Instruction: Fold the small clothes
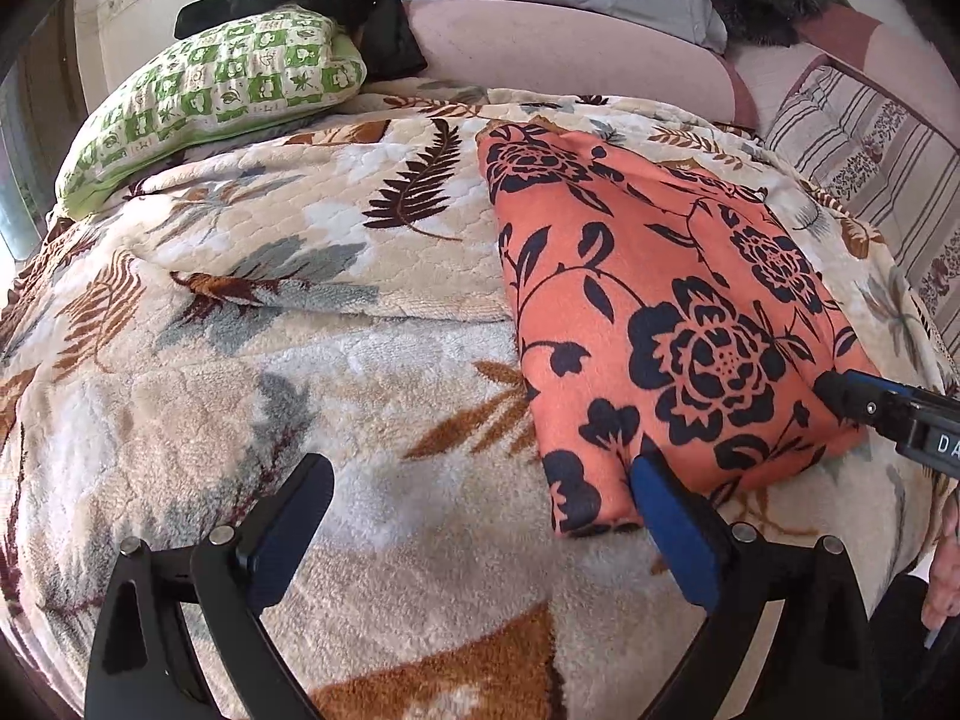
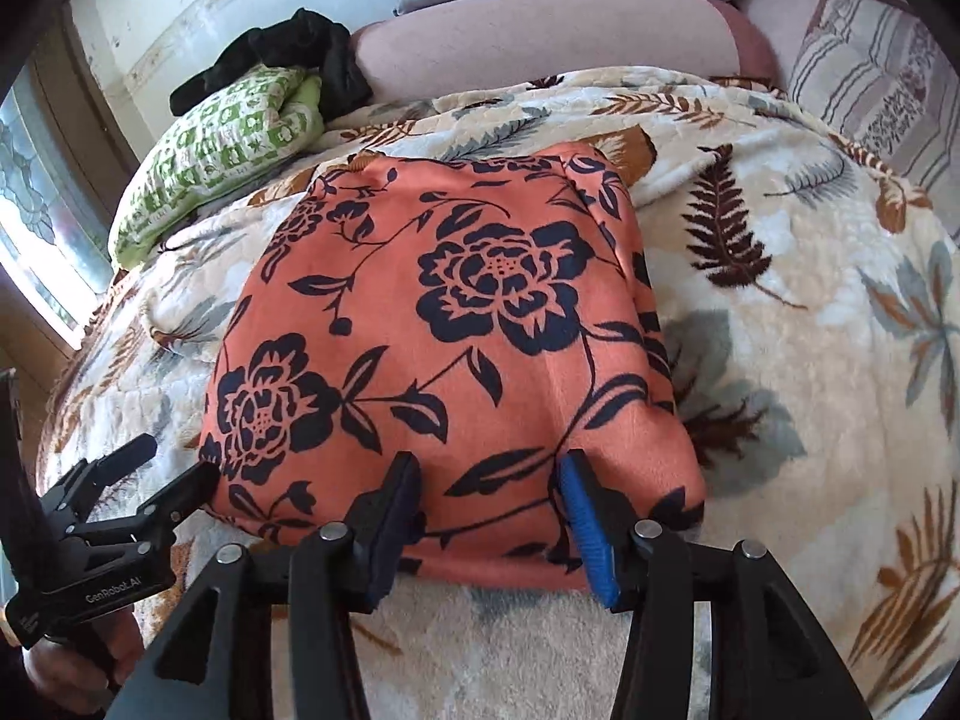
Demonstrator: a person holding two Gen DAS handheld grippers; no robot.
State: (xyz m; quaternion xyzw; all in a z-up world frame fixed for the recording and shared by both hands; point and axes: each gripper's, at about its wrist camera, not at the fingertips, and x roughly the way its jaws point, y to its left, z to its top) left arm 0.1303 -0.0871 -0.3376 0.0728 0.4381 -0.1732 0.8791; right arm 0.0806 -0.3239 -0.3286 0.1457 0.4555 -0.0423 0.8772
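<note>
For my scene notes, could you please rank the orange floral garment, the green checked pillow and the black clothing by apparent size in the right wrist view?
1. Orange floral garment, nearest the camera.
2. Green checked pillow.
3. Black clothing, farthest, so true size uncertain.

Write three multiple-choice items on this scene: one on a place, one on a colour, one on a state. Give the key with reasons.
1. Where does the folded cloth lie?
A. on the leaf-print blanket
B. on the floor
C. on the green pillow

2. What colour is the cloth's flower print?
A. white
B. dark navy
C. yellow

3. How does the left gripper stand?
A. shut on the cloth
B. shut on the pillow
C. open

Key:
1 A, the blanket shows all round the cloth.
2 B, dark flowers cover the orange ground.
3 C, its fingers stand wide apart, with only the cloth's corner by one pad.
</note>
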